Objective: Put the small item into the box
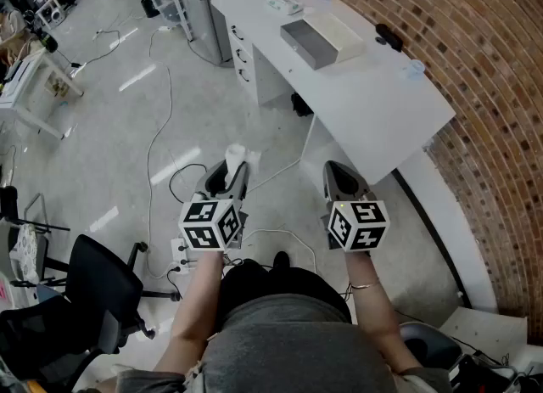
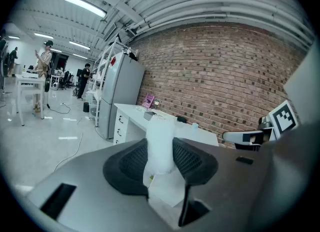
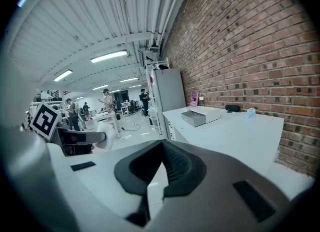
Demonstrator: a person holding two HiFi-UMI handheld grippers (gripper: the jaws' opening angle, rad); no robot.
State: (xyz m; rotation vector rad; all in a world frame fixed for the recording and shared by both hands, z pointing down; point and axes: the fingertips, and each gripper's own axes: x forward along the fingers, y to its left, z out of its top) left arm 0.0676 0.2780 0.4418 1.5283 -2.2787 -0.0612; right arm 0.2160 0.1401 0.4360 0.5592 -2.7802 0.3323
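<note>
Gripped in the left hand-held gripper [image 1: 236, 172] is a small white wrapped item [image 2: 160, 148]. The right hand-held gripper [image 1: 338, 172] is held clenched, with nothing in it.

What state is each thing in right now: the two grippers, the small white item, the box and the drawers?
Left gripper: shut on the small item.
Right gripper: shut, nothing between its jaws.
Small item: held up in the left gripper, not yet in the box.
Box: open, lying on the desk.
Drawers: all shut.
</note>
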